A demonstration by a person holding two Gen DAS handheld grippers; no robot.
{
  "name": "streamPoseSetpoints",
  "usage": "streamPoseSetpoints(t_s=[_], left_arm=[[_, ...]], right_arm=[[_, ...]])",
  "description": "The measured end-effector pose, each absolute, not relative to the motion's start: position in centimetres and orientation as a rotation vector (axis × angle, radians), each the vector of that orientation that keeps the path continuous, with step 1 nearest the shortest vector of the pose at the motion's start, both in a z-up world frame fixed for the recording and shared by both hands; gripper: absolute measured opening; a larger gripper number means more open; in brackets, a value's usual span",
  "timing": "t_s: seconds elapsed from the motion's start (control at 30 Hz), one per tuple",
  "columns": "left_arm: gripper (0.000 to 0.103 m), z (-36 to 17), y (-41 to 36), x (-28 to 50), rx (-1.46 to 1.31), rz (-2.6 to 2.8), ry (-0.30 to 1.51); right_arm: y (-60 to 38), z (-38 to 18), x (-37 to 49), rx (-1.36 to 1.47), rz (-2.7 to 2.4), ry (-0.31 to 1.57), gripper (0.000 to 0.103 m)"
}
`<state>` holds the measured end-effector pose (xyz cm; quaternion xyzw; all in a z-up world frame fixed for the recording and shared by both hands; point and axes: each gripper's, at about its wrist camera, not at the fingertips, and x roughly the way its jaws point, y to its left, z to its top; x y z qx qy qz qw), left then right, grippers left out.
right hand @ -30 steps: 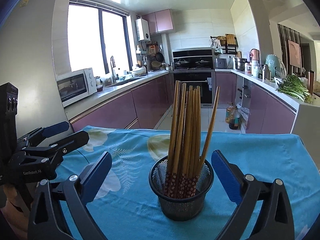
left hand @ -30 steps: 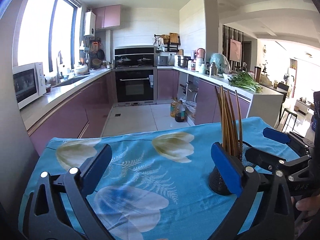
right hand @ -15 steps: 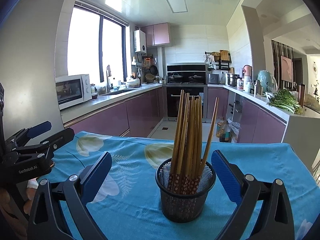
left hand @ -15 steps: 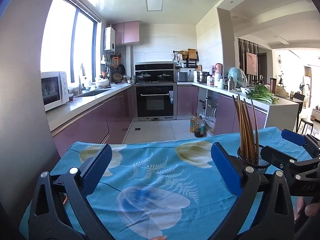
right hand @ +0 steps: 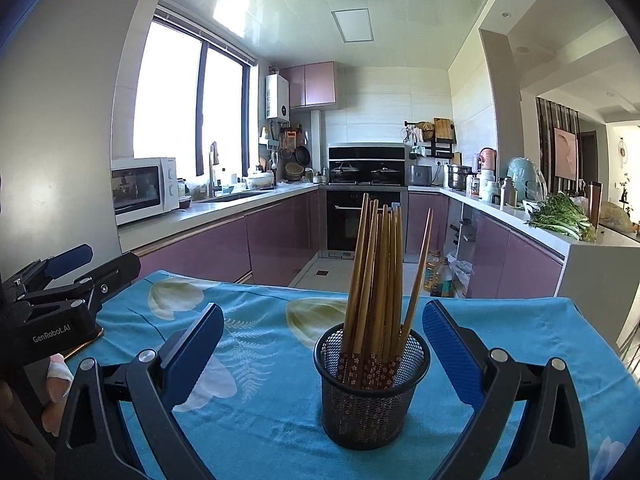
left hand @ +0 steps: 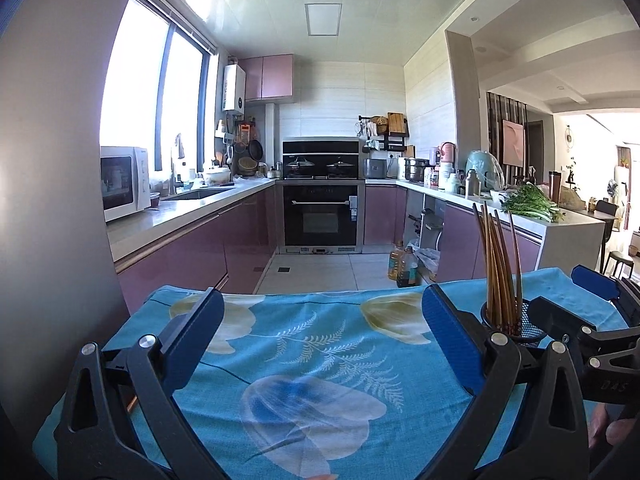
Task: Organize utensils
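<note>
A black mesh holder (right hand: 372,384) stands upright on the blue flowered tablecloth (right hand: 256,408), filled with several brown chopsticks (right hand: 380,272). My right gripper (right hand: 322,356) is open, its blue pads on either side of the holder and a little nearer than it, not touching. My left gripper (left hand: 320,344) is open over bare cloth (left hand: 304,360) with nothing between its fingers. In the left wrist view the holder (left hand: 516,326) and chopsticks (left hand: 500,264) show at the right, partly behind the right gripper's body. The left gripper's body (right hand: 52,300) shows at the left edge of the right wrist view.
The table's far edge drops to a tiled kitchen floor (left hand: 320,272). Purple cabinets with a microwave (right hand: 144,190) line the left, an oven (left hand: 322,216) stands at the back, and a counter with greens (right hand: 560,216) runs on the right. Oil bottles (left hand: 404,266) stand on the floor.
Both views have pulled back and tilted up a little; the holder sits farther from the left gripper's view. Both grippers stay open and the holder has not moved.
</note>
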<state>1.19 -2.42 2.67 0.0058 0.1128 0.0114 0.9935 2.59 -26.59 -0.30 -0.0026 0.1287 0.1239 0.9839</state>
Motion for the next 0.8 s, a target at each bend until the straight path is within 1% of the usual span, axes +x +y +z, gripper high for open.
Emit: streamPoseSetpoints(t_s=[0.8], left_arm=[[0.097, 2.68, -2.19, 0.48, 0.004, 0.04, 0.209]], right_arm=[[-26.69, -0.21, 2.68, -0.002, 0.232, 0.244, 0.096]])
